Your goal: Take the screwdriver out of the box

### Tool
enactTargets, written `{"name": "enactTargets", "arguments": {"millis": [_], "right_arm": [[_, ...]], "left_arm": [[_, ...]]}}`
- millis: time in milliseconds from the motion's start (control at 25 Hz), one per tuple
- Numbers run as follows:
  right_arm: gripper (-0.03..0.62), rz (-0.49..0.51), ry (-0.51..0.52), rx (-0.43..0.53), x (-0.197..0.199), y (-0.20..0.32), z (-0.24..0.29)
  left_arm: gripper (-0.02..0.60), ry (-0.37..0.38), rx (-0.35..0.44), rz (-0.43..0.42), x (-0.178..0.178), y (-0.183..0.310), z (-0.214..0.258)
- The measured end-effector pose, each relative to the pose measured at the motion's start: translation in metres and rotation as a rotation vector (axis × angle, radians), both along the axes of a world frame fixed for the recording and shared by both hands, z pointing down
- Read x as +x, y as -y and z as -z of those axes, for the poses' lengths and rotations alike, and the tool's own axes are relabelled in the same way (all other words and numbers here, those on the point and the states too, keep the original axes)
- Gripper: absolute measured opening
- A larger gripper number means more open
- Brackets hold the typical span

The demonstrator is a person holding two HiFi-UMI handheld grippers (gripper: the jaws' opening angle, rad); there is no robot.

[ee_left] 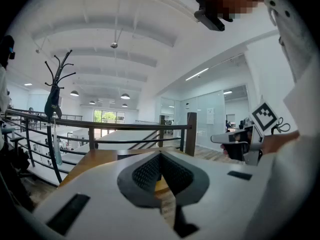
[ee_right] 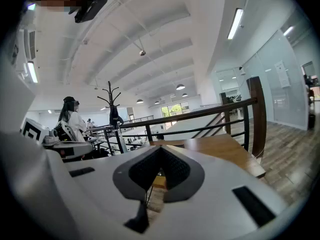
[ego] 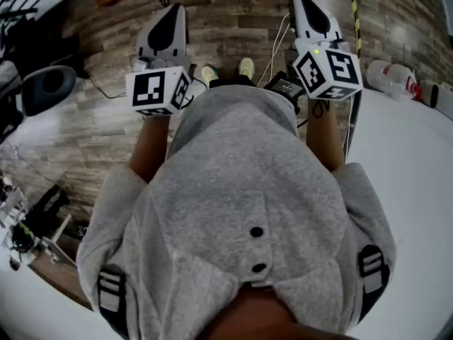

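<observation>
Left gripper (ego: 170, 20) (upper left of head view) & right gripper (ego: 306, 6) (upper right) are both clenched w/ nothing between, and no view shows the box or screwdriver, so I think first is to find the box, then open jaws before reaching in.

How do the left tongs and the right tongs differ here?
The right tongs sit higher in the head view than the left tongs. A small green light glows by the right tongs' marker cube; none shows by the left tongs' cube. Both are shut and empty.
</observation>
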State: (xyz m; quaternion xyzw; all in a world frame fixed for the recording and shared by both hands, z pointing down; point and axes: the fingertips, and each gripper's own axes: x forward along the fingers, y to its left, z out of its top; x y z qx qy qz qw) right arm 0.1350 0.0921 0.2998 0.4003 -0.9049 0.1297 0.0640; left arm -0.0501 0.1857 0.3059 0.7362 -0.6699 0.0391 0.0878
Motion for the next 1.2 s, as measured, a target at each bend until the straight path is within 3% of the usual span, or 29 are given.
{"name": "enactTargets", "arguments": {"millis": [480,1200], "right_arm": [[0.015,0.005,-0.014,0.025,-0.053,-0.030,0.009],[0.015,0.014,-0.016,0.005,-0.124,-0.082,0.000]], "left_arm": [[0.013,-0.019,0.012,0.048,-0.059,-0.020,0.005],[0.014,-0.048,0.029,-0.002,-0.111,-0.065,-0.002]]}}
